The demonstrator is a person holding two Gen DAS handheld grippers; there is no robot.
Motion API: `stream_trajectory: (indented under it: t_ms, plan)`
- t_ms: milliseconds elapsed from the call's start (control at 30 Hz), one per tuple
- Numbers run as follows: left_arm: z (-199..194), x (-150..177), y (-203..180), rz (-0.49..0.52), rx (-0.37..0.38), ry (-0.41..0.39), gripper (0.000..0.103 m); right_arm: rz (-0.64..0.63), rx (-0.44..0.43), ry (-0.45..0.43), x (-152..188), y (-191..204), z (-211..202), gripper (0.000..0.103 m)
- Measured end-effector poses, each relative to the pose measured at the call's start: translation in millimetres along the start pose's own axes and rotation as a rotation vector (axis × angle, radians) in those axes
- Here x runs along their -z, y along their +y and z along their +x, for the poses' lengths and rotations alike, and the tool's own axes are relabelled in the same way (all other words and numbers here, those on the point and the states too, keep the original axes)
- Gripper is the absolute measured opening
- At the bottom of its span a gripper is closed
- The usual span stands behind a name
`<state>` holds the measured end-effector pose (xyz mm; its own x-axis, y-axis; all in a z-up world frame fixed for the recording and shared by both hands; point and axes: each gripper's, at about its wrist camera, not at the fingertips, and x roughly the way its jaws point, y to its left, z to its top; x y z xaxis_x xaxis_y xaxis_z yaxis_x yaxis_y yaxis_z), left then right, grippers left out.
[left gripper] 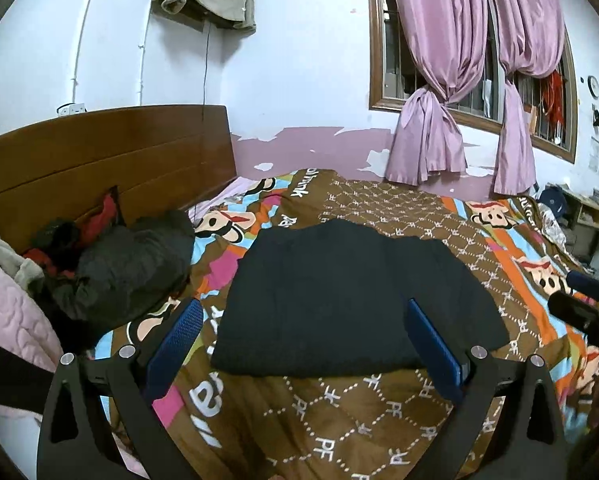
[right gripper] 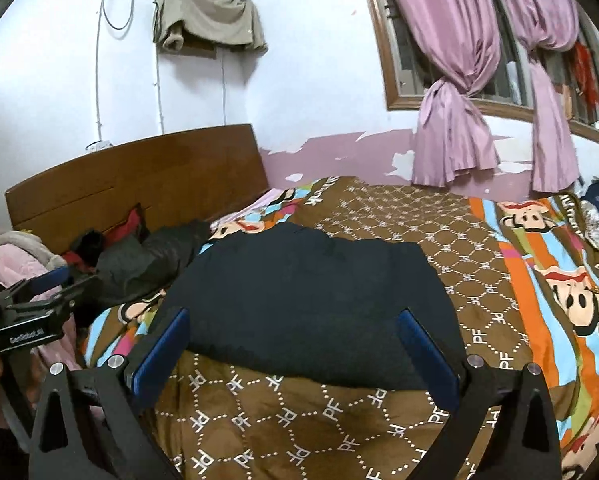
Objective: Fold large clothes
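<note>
A: From the left wrist camera, we see the left gripper (left gripper: 305, 316) with its two blue-padded fingers (left gripper: 175, 344) spread wide and nothing between them. The folded black fabric garment (left gripper: 351, 300) lies flat on the brown patterned bedspread with cartoon monkey faces (left gripper: 339, 420), directly ahead of the fingers; its near edge sits between the two pads, a little beyond their tips.

B: And we can make out the right gripper (left gripper: 583, 300) at the right edge of that view (only dark parts and a blue tip, so its opening is not readable there). To the left, a heap of dark grey and red clothes (left gripper: 115, 264) rests against the brown wooden headboard (left gripper: 99, 160).

A: In the right wrist camera, the right gripper (right gripper: 295, 320) is likewise wide open and holds nothing. We see the garment (right gripper: 311, 296) straight in front, its near edge spanning the gap between the blue pads (right gripper: 427, 352), apart from both.

B: The left gripper (right gripper: 39, 300) shows at the left edge of that view, beside the clothes heap (right gripper: 139, 260). Behind the bed, pink knotted curtains (right gripper: 455, 120) hang at the wood-framed window (right gripper: 395, 92).
</note>
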<state>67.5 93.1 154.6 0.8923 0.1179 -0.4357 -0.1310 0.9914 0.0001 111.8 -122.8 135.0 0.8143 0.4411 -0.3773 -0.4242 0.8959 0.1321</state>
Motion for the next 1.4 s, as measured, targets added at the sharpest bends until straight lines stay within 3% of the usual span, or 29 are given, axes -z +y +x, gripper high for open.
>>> stream_trajectory:
  t_ms: [267, 800, 1000, 1400]
  plan:
    - [3, 32, 6, -0.01, 0.03, 0.014, 0.098, -0.036, 0.044, -0.027, 25, 5, -2, 0.103]
    - [12, 80, 11, 0.033, 0.02, 0.003, 0.098, -0.04, 0.078, 0.041, 80, 6, 15, 0.103]
    - [26, 103, 14, 0.04, 0.014, 0.06, 0.098, -0.031, 0.081, 0.067, 91, 2, 20, 0.103]
    - [31, 113, 16, 0.046, -0.002, 0.062, 0.098, -0.033, 0.078, 0.102, 101, 3, 27, 0.103]
